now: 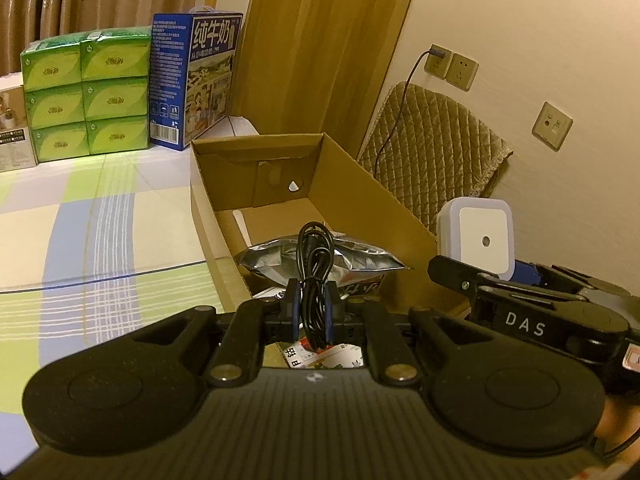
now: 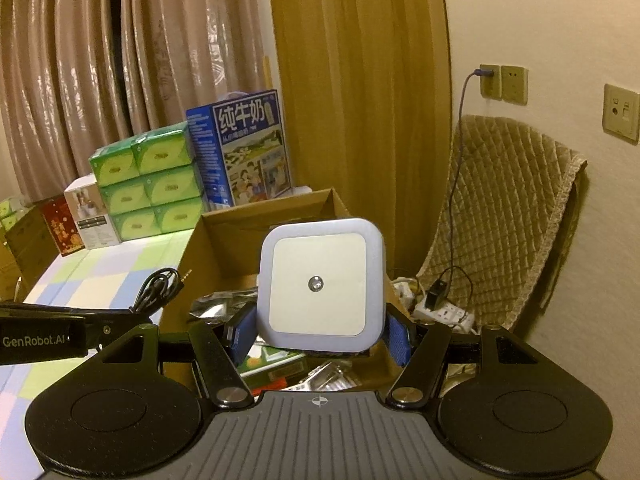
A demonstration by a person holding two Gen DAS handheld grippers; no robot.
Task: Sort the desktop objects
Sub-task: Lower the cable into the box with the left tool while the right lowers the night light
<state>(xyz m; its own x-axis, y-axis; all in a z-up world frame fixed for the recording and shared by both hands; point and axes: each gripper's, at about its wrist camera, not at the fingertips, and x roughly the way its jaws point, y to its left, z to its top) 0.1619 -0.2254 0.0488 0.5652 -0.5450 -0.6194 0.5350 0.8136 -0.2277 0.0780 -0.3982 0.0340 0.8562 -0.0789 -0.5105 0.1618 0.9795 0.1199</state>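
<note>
My left gripper (image 1: 311, 306) is shut on a coiled black cable (image 1: 316, 258), held above the near end of an open cardboard box (image 1: 360, 188). In the right wrist view the same cable (image 2: 158, 286) sticks out at the left, over the box's (image 2: 224, 236) left wall. My right gripper (image 2: 320, 332) is shut on a white square night light (image 2: 320, 286) with a small sensor in its middle; the light (image 1: 476, 238) also shows at the right of the left wrist view, over the box's right wall. Inside the box lie a silver foil bag (image 1: 360, 258) and printed packets.
Stacked green tissue packs (image 1: 88, 94) and a blue milk carton box (image 1: 196, 80) stand at the back of the checked table cover (image 1: 100, 240). A quilted chair back (image 2: 500, 220), a power strip (image 2: 440, 312) and wall sockets (image 2: 502, 84) are on the right. Curtains hang behind.
</note>
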